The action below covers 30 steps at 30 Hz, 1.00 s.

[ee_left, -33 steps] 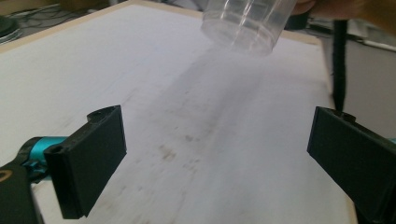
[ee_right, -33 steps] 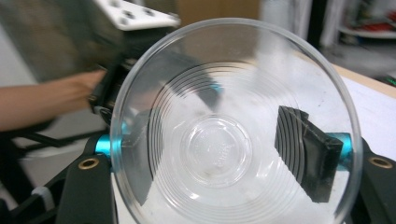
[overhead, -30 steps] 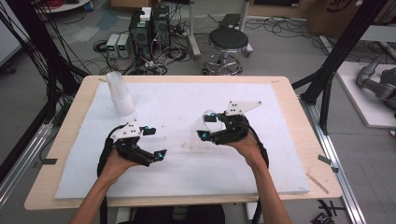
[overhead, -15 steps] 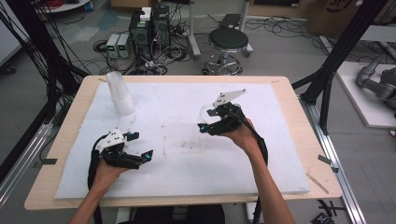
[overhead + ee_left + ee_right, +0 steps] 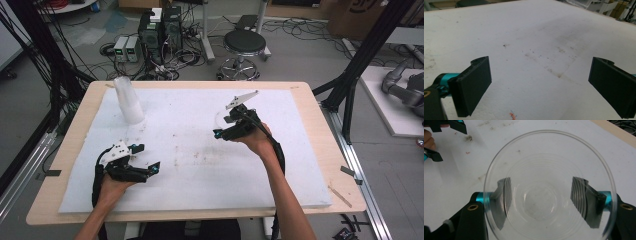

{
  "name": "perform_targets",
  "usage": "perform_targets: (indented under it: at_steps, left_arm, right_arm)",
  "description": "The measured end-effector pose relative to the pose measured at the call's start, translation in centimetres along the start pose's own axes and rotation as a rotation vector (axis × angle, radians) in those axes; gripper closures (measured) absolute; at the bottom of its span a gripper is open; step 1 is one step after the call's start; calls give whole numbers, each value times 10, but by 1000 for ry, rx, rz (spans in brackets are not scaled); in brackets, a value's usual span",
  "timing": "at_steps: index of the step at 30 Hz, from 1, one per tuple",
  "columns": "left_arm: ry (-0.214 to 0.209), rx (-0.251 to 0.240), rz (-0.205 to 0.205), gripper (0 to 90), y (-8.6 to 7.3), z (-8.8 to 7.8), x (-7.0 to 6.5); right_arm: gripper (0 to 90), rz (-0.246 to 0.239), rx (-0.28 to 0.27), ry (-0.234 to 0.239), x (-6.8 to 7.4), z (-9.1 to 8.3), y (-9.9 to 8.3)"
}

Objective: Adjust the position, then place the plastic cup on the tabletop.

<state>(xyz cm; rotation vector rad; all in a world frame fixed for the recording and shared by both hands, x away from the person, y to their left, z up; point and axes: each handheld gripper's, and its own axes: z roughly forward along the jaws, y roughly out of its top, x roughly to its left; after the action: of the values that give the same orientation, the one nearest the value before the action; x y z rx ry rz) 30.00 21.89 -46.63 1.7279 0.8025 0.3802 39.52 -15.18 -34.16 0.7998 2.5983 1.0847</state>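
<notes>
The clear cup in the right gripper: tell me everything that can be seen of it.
The clear cup is thin, see-through plastic with a round rolled rim and faint rings down its tapering wall. It looks empty. The right gripper clamps its lower wall from both sides, with the open mouth facing that gripper's camera. In the high view it is a faint shape held above the white pad, apart from the stack of cups.

Both grippers are black with teal accents at the jaw mounts and brass-coloured screws. The left gripper (image 5: 145,159) and right gripper (image 5: 220,127) each carry a grey three-cornered plate and a black cable. The forearms are unsleeved.
</notes>
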Motion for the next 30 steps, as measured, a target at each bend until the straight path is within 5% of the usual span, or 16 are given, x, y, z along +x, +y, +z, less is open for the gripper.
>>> perform_targets:
  at_steps: [17,30]
  left_arm:
    - [9,-12,-10,46,-1,-2,1]
    - [0,-9,-21,46,-1,-1,3]
  right_arm:
    - [335,-3,16,-7,-1,6,4]
    - [334,1,90,-22,0,31,7]
